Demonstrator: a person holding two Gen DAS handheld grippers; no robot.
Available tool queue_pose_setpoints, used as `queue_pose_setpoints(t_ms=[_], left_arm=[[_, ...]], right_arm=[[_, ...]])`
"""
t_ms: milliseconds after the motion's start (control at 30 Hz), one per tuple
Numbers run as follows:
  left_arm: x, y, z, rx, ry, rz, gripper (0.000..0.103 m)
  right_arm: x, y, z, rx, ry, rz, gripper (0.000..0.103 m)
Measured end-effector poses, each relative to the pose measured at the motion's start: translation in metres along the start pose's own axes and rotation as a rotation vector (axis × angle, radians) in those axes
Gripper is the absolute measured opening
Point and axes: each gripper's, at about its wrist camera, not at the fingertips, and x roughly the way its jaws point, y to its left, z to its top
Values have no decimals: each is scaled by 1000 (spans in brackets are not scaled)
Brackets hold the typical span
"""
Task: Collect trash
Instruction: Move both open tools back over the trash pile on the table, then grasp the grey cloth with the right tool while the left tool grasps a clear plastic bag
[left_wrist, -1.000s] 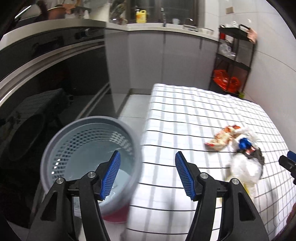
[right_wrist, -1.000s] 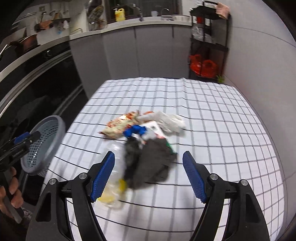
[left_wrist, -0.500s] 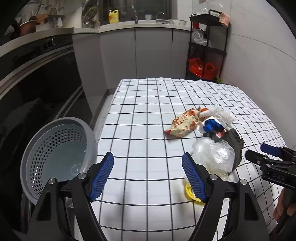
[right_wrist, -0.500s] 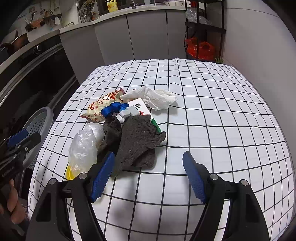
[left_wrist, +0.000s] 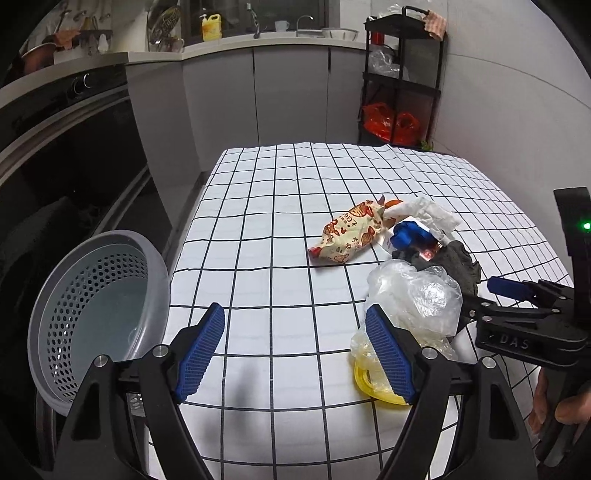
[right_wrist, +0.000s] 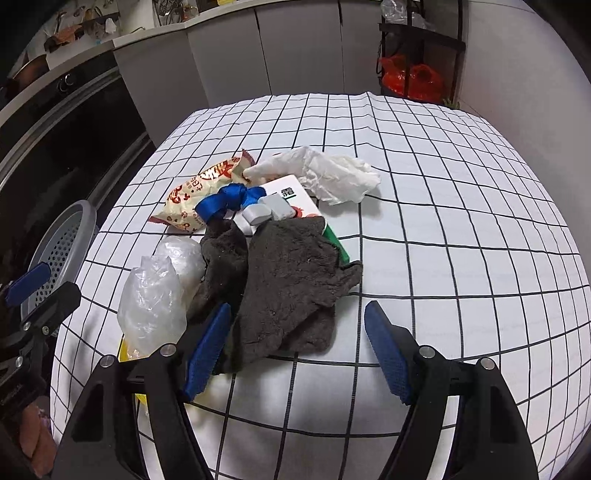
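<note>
A pile of trash lies on the checked tablecloth (right_wrist: 443, 221): a dark grey rag (right_wrist: 284, 280), a clear plastic bag (right_wrist: 155, 295) over a yellow piece, a snack wrapper (right_wrist: 199, 192), a blue strap (right_wrist: 229, 201), a white carton (right_wrist: 295, 195) and a crumpled tissue (right_wrist: 332, 173). My right gripper (right_wrist: 299, 354) is open, just in front of the rag. My left gripper (left_wrist: 295, 350) is open and empty over the cloth, left of the plastic bag (left_wrist: 417, 295). The grey perforated bin (left_wrist: 99, 317) stands off the table's left edge.
A dark oven front (left_wrist: 74, 155) runs along the left. Grey cabinets (left_wrist: 288, 92) and a black shelf rack with red bags (left_wrist: 399, 92) stand behind the table. A white wall (left_wrist: 517, 110) is on the right.
My left gripper has swung right from over the bin to face the table and trash. My right gripper has moved closer to the rag. Both stay open.
</note>
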Motion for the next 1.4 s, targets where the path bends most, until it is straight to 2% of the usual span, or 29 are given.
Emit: queue_pose_setpoints(t_ms=[33,67,200,267,367,800,1033,1200,1233,1267,1300,1333,1400], left_arm=[[0,0,0,0,0,-3,78],[0,-1,0,0,0,-6,78],[1,-5,0,5,3,-19,78],[1,-7,-1,8,6,-26,79],[1,-11,-1,14,5,-38,80],[4,-46,-5,64,9,-131,89],[20,-65,-8,98,39,-131,89],[32,-76,-9,118,55,-118,89],[33,-77,-10,119,56,-117,88],[34,-78,-10,121,57,-116,82],[35,-79,-9,123,60,-118,74],[36,-79,-9,124,62,-122,71],[37,-80,-8,127,67,-135,53]], right_arm=[[1,1,0,-3,2,-1,69],[2,2,0,-5,6,0,60],[8,3,-1,-4,38,19,40],[8,5,-2,-6,41,28,24],[3,6,-3,-4,28,44,16],[-41,-32,0,120,-86,68,14],[-58,-59,2,179,-129,60,13],[-62,-65,-1,187,-130,69,13],[-62,-65,-1,184,-127,71,13],[-62,-64,-2,181,-124,72,13],[-62,-64,-3,178,-120,75,13],[-61,-65,-3,176,-117,78,13],[-62,-64,-4,172,-112,84,13]])
